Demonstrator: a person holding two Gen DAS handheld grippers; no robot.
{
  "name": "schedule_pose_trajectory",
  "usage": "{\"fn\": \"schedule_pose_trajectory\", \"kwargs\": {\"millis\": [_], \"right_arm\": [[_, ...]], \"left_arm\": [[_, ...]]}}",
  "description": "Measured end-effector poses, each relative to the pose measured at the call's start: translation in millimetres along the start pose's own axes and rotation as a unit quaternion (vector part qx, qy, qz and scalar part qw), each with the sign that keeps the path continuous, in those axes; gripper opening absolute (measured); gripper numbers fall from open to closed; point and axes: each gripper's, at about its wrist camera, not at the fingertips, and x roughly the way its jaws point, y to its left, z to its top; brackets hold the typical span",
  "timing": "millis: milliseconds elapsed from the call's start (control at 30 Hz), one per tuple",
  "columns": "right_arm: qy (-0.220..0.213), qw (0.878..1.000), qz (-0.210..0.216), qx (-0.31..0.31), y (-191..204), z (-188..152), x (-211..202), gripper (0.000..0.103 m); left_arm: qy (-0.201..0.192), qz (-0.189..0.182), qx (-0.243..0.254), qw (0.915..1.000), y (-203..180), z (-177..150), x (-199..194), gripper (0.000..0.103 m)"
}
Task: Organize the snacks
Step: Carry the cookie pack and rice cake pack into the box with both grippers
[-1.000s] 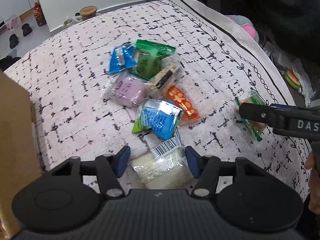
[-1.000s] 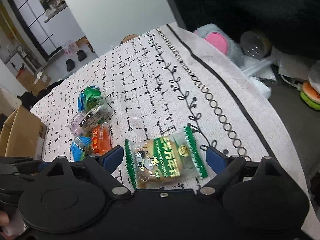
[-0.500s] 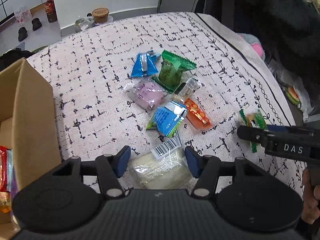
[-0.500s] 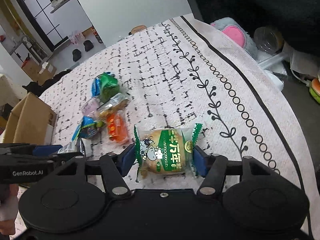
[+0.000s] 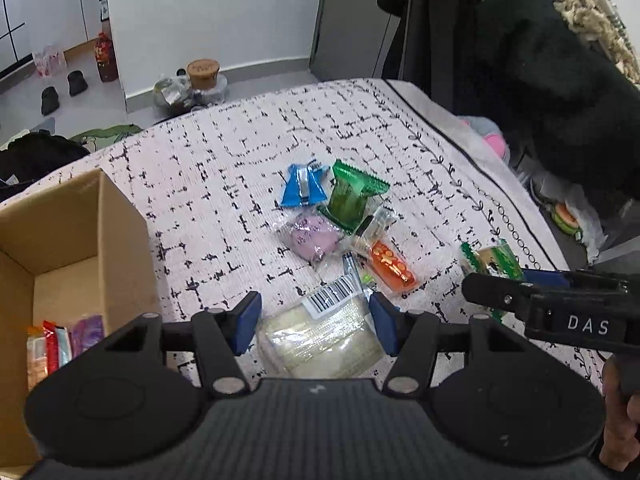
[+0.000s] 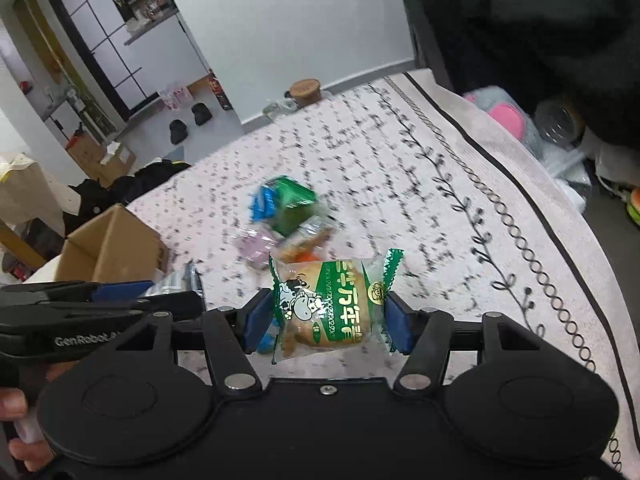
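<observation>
A cardboard box (image 5: 80, 240), already holding a few snacks, stands open at the left on the patterned cloth (image 5: 224, 168). The left gripper (image 5: 314, 316) pinches a clear rice-cake packet (image 5: 320, 340); the right gripper (image 6: 326, 316) pinches a green-edged bun packet (image 6: 332, 304), lifted off the cloth. Both are mid-carry; next, I judge, each swings left over the box and releases. Five bright packets (image 5: 340, 216) remain heaped mid-cloth.

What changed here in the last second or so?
The right gripper closed on the green-edged bun packet and lifted it off the cloth. The left gripper, already holding the pale barcoded packet, rose too. The pile of snacks stayed put.
</observation>
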Motion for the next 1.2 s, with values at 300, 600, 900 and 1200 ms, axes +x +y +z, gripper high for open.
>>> {"fn": "schedule_pose_trajectory", "kwargs": {"millis": [300,600,900,1200], "right_arm": [[-0.019,0.999,0.020,-0.016,39,9,-8,0.058],[-0.026,0.998,0.039,-0.031,73,11,-10,0.058],[-0.032,0.997,0.061,-0.045,108,12,-8,0.058],[-0.028,0.994,0.084,-0.064,146,9,2,0.058]], "left_arm": [[-0.034,0.005,-0.022,0.9992,22,2,-26,0.058],[-0.057,0.013,-0.034,0.9977,46,2,-49,0.058],[-0.078,0.026,-0.052,0.9953,75,1,-71,0.058],[-0.089,0.053,-0.078,0.9915,113,-8,-89,0.058]]}}
